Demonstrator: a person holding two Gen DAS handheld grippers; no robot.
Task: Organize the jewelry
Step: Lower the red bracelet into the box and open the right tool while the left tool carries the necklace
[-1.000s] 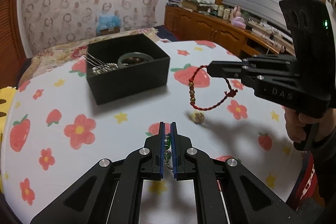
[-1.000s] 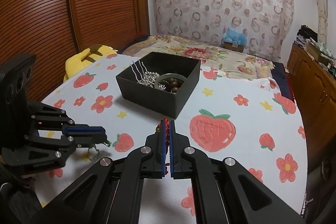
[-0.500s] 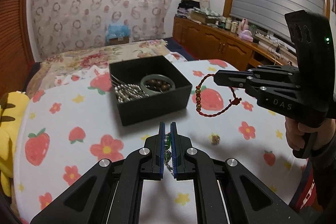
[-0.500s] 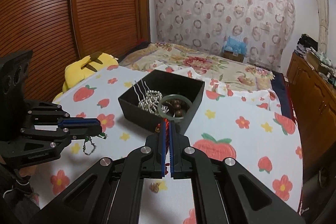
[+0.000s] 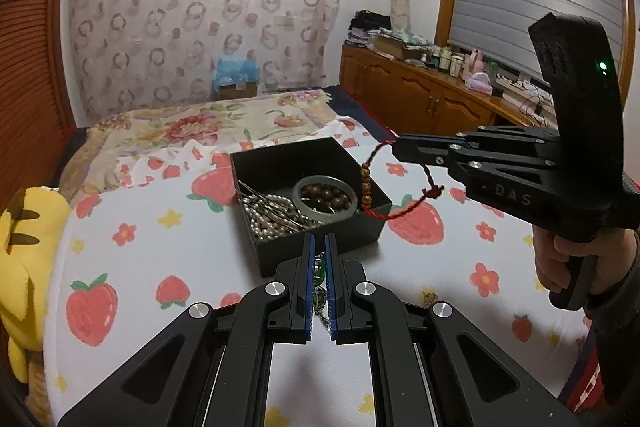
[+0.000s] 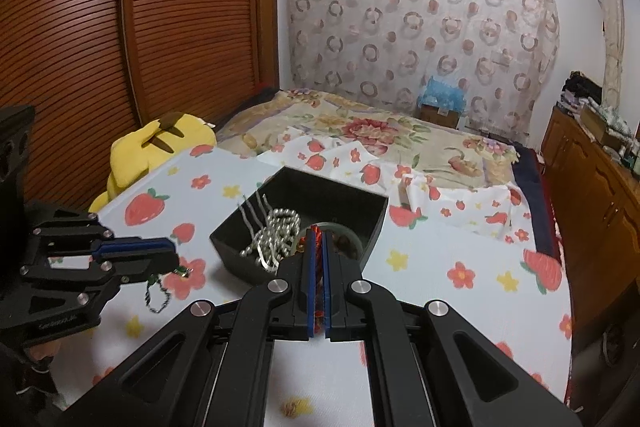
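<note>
carrying two pieces toward the black box [image 5: 320, 223]: right gripper [image 5: 400, 147] clamped on red cord bracelet [image 5: 366, 183] dangling over its rim, left gripper [image 5: 319, 267] clamped on green-bead chain [image 6: 158, 293] short of it. risk: loop catching the rim and dropping outside.

A white cotton-looking tablecloth printed with strawberries and flowers [image 5: 192, 247] lies smooth and matt. At its centre sits a matt black plastic box [image 5: 320, 239]. Inside are glossy pearl-like silver beads [image 5: 266, 223], thin shiny metal hairpins [image 6: 250, 213], a smooth, polished green bangle that looks like stone [image 5: 324, 193] and glossy brown wooden beads [image 5: 324, 195]. Both matt black plastic grippers have bright metal rivets: the left gripper [image 5: 319, 279] pinches a glassy green bead chain [image 6: 157, 293], the right gripper [image 6: 317, 279] a braided red cord bracelet with shiny amber beads [image 5: 366, 187]. Far left, ribbed, varnished brown wooden doors [image 6: 80, 47]; near them, a soft yellow plush toy [image 6: 148, 151].
</note>
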